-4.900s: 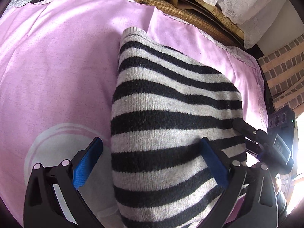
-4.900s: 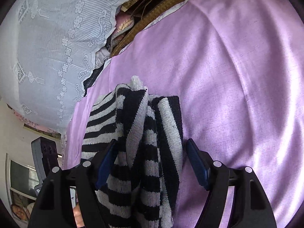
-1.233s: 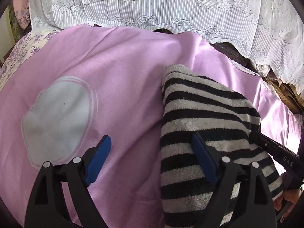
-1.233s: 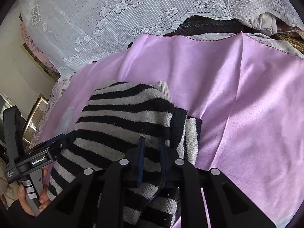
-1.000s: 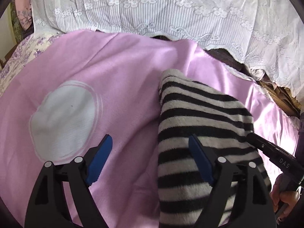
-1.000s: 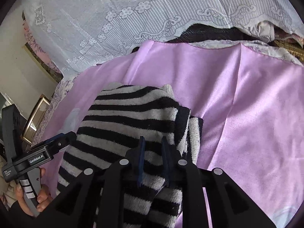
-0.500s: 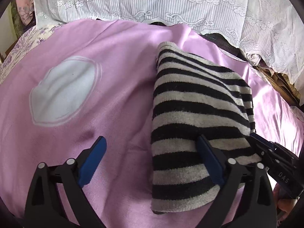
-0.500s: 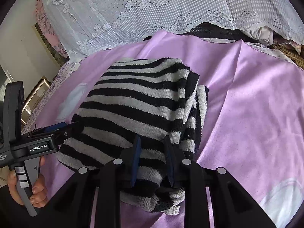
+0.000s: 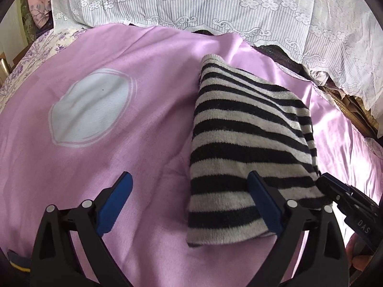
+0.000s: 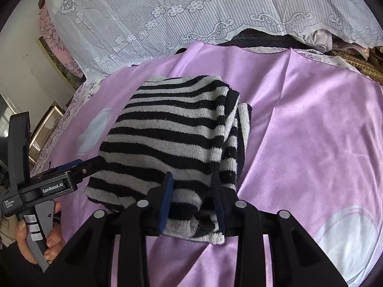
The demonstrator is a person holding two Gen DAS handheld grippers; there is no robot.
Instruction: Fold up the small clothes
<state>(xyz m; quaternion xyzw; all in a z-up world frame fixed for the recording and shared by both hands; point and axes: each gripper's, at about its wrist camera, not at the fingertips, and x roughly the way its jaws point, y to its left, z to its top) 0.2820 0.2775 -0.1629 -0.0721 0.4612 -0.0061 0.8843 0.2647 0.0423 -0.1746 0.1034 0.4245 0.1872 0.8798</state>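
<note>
Pink bedsheet [image 9: 148,110], white lace cloth [image 10: 191,9] behind, striped garment [image 9: 239,143]

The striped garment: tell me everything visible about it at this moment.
The garment is a fuzzy knit with black and pale grey stripes, folded into a thick, layered bundle lying on the pink cloth. The right gripper pinches its near edge; the open left gripper has one finger over its near corner.

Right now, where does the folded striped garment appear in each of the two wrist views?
Left wrist view: the striped garment lies right of centre on the pink sheet, its near edge behind the right finger of the open left gripper.
Right wrist view: it fills the centre, its near edge between the right gripper's narrow jaws.
Shared landmark: the white lace cloth along the top.
</note>
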